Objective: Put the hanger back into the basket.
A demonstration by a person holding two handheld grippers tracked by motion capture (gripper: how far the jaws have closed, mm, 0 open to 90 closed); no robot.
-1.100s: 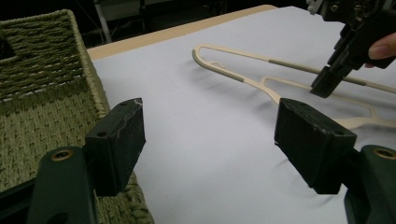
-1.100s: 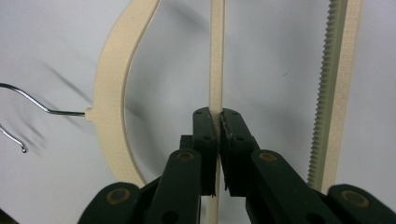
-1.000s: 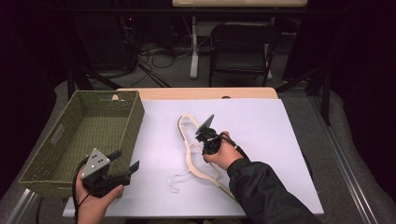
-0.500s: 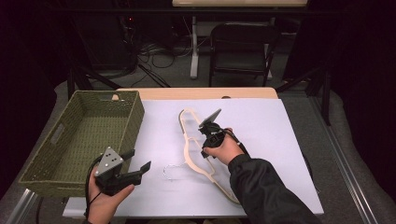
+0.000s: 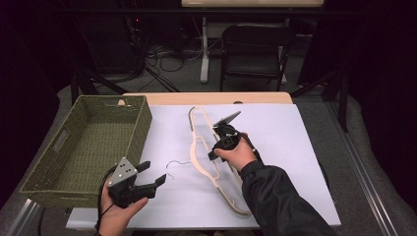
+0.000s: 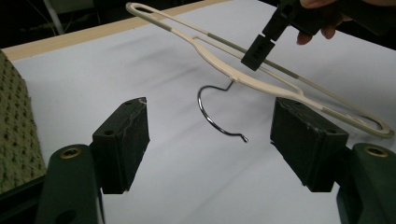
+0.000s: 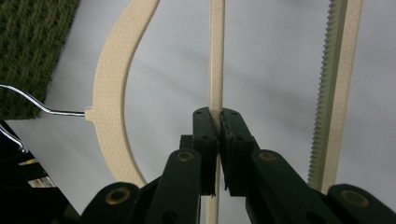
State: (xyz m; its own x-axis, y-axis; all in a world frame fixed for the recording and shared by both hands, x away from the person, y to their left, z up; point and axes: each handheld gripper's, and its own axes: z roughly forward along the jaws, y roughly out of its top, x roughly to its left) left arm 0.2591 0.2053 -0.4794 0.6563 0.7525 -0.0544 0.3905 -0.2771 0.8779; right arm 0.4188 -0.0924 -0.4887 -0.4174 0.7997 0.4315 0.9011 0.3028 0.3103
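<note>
a cream plastic hanger is lying across the white sheet that is covering the table, its long body running from the far middle of the sheet down toward the near right; its thin metal hook is sticking out to the left, curling just above the sheet; in the left gripper view the hanger is looking tilted, its near end resting low and the rest rising off the surface; the right gripper is being held in the person's right hand, dark sleeve trailing to the bottom edge; its jaws are pressing together on the thin inner bar of the hanger, and the right gripper view is showing that bar running straight up from between the closed pads, with the curved shoulder to one side and a ribbed bar to the other; the left gripper is sitting in the left hand at the near left of the sheet, beside the green woven basket; its jaws are standing wide apart with nothing between them, and they are pointing toward the hook, which is lying a little beyond the pads in the gap as the left gripper view is framing it; a black chair is standing beyond the table.
</note>
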